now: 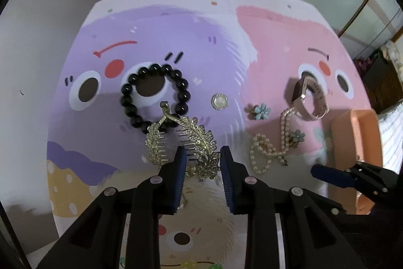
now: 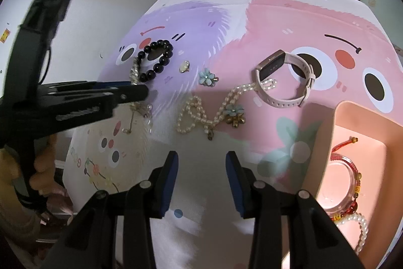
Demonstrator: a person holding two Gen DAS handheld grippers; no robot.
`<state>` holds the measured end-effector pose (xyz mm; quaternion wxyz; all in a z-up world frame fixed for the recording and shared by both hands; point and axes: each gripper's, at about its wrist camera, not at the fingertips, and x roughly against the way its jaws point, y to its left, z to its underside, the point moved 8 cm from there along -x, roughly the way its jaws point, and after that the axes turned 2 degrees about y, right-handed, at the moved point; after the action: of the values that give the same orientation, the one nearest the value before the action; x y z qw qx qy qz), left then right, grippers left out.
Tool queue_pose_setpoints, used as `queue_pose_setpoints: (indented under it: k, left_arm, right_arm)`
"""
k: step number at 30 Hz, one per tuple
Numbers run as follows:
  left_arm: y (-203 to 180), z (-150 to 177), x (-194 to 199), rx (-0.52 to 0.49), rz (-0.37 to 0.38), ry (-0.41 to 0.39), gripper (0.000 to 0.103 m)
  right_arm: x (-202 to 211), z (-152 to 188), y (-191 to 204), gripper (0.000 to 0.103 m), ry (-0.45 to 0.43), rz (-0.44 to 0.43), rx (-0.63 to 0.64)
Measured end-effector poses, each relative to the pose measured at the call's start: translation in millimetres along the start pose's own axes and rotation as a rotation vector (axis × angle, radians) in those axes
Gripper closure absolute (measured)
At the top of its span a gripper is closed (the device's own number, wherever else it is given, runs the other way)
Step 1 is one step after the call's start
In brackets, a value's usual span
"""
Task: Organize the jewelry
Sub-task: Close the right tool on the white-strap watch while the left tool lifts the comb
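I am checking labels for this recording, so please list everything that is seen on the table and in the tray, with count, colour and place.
bead bracelet: 1, black, on the purple part of the mat, far left
leaf hair clip: 1, silver, between the left gripper's fingers
round brooch: 1, pearl white, mat centre
flower earrings: 2, pale blue, one near centre, one by the necklace
pearl necklace: 1, cream, on the pink part of the mat
watch: 1, pale pink band, dark face, far right
tray: 1, peach, right edge
bracelets in tray: red cord and white pearl, count unclear
mat: 1, cartoon print
left gripper: open around the clip
right gripper: open, empty
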<state>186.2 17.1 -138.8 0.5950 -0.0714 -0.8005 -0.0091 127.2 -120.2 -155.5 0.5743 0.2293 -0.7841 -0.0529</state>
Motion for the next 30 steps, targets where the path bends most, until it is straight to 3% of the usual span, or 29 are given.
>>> queue_pose_setpoints:
  k: [8,14,18,25,30]
  left_arm:
    - [12.5,1.9,33.3,0.068,0.042,-0.082,0.078]
    - [17.7,-1.9,53.9,0.088,0.044,-0.138,0.078]
    - [22.0,-1.1,60.3,0.095,0.056,-0.157,0.078]
    - [26.3,1.8,63.1,0.097,0.079,-0.157,0.078]
    - [25.5,-1.0,60.7,0.092,0.084,-0.153,0.078]
  right_arm:
    - [5.4,-9.9,7.0,0.064,-0.019,0.025,0.021]
    - [32.7,-45.0,-16.5,0.065,-0.088,0.063,-0.063]
    - [42.8,-72.3,-35.8,0.068,-0.082,0.122,-0.081]
    - [30.5,-104.2,-75.3,0.082,0.03,0.212,-0.065]
    - [8.4,-101.8,-91.7,0.083,0.124,0.284,-0.031]
